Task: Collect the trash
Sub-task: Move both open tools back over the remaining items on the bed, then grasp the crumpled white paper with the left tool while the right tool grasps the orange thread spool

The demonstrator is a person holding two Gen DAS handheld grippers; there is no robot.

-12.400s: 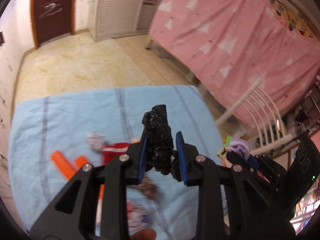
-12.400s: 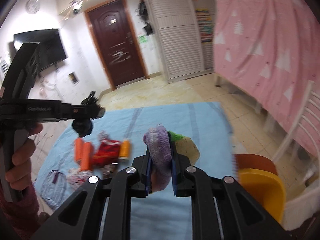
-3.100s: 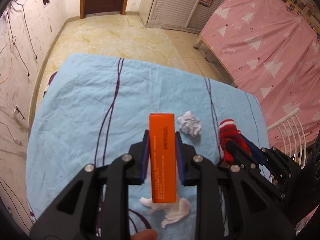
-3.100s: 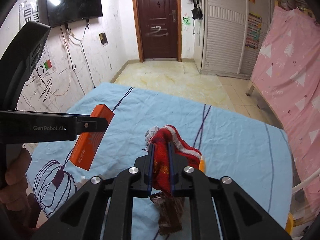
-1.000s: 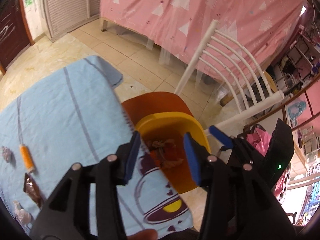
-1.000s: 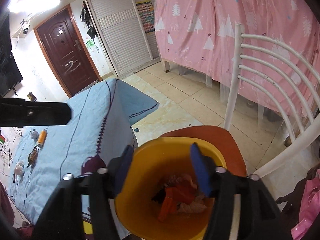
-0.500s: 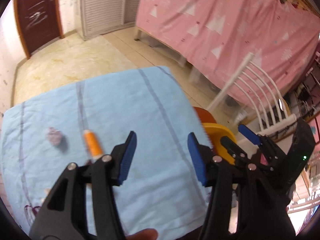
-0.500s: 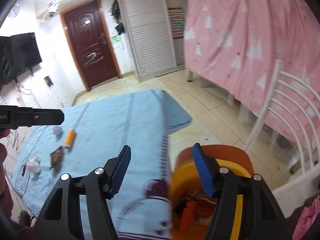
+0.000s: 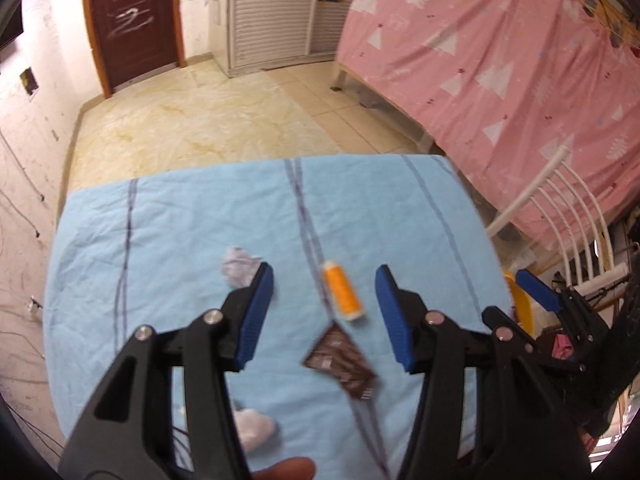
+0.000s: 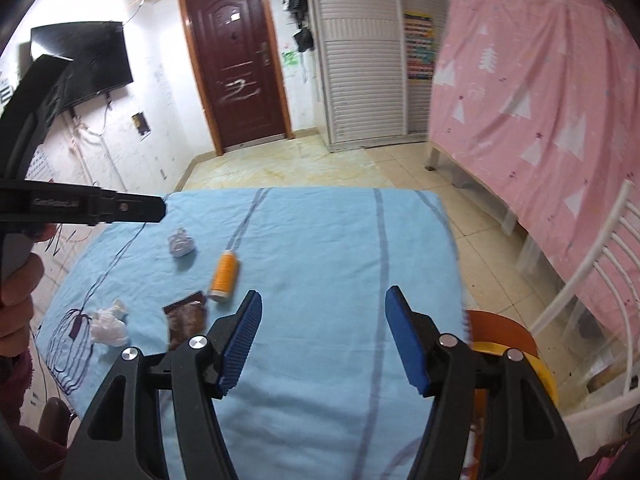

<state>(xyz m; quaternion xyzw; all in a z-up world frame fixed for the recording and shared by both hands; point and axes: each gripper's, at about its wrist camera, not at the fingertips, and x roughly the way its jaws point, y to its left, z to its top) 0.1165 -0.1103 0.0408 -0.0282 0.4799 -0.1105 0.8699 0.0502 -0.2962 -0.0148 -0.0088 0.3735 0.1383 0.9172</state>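
Left wrist view: left tongs (image 9: 324, 312) hang released above the blue-clothed desk (image 9: 180, 216), blue pads spread with nothing between them. Below the gap lie an orange thread spool (image 9: 343, 291) and, just nearer the camera, a brown snack wrapper (image 9: 340, 362). A crumpled grey paper (image 9: 239, 268) sits beside the left pad; a white tissue wad (image 9: 254, 428) shows partly behind the left finger.

Right wrist view: right tongs (image 10: 323, 342) also released and empty, over the bare right part of the desk. All four scraps lie well apart to the left: grey paper (image 10: 181, 242), spool (image 10: 225, 271), wrapper (image 10: 187, 318), tissue (image 10: 109, 323). Yellow bin (image 10: 538, 368) on an orange stool (image 10: 498, 326) stands off the desk's right edge, partly hidden by the right finger; contents not visible.
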